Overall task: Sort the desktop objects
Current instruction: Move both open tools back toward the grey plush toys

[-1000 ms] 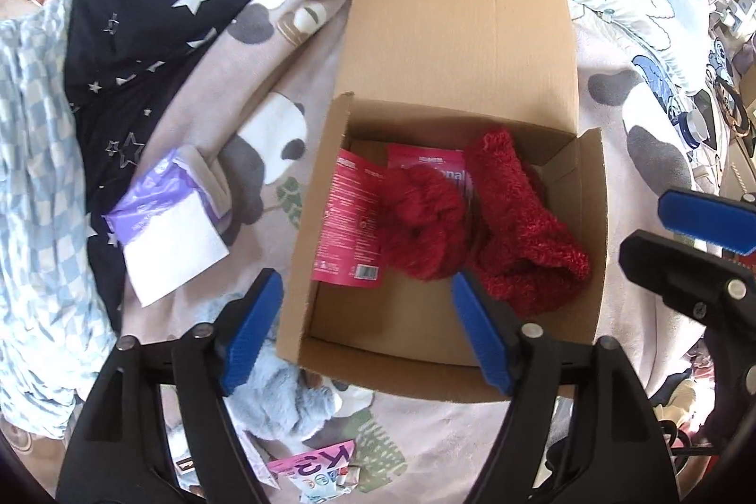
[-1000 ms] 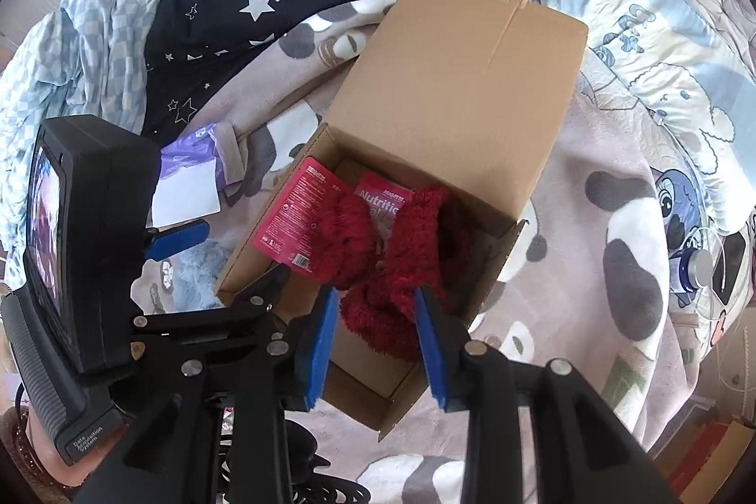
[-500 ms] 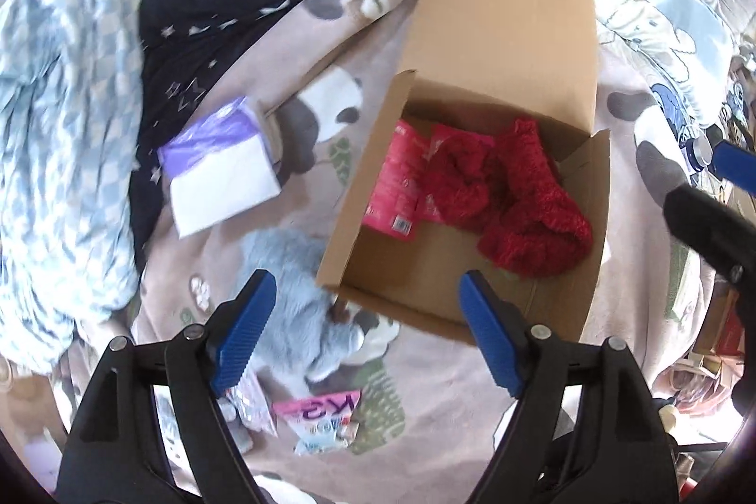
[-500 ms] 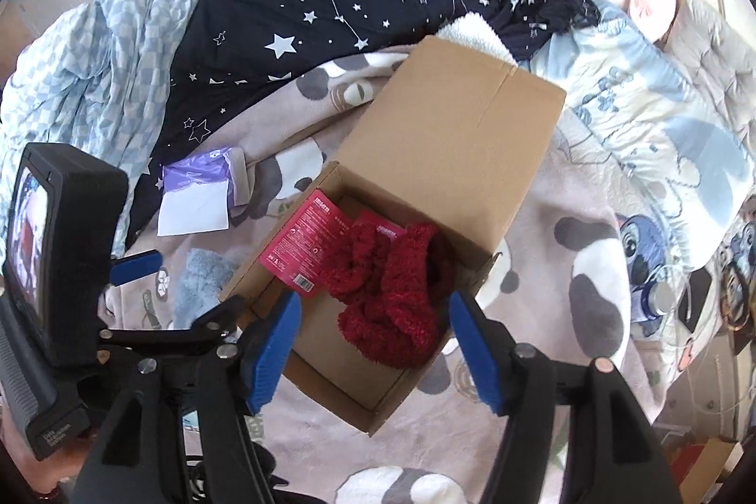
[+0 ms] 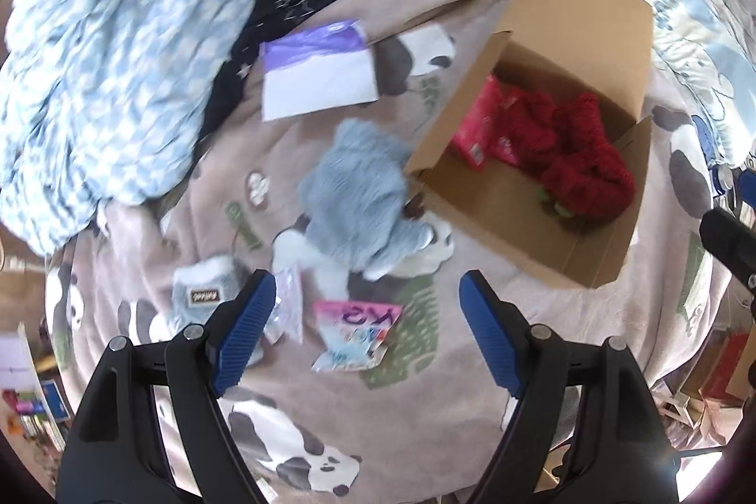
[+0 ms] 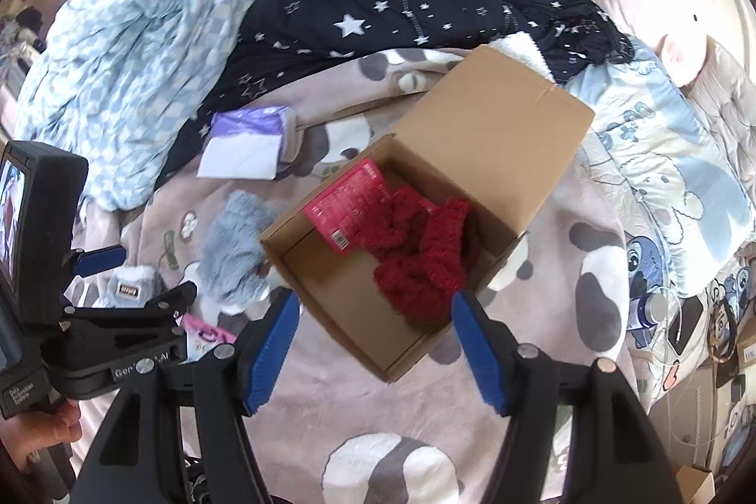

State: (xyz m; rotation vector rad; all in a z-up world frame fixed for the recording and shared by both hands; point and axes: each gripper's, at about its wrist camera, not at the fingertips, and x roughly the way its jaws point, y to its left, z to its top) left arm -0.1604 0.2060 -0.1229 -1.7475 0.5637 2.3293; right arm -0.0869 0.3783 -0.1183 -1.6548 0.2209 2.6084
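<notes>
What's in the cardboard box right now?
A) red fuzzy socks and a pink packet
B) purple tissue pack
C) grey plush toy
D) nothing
A: the red fuzzy socks lie inside the cardboard box beside a pink packet; the grey plush toy and purple tissue pack lie outside on the blanket.

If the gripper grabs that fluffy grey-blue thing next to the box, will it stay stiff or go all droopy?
Probably droopy. The fluffy grey-blue thing looks like soft plush fabric lying crumpled on the panda blanket, so it would likely sag either side of the gripper. It seems light, and its fuzzy surface should not slip easily.
</notes>
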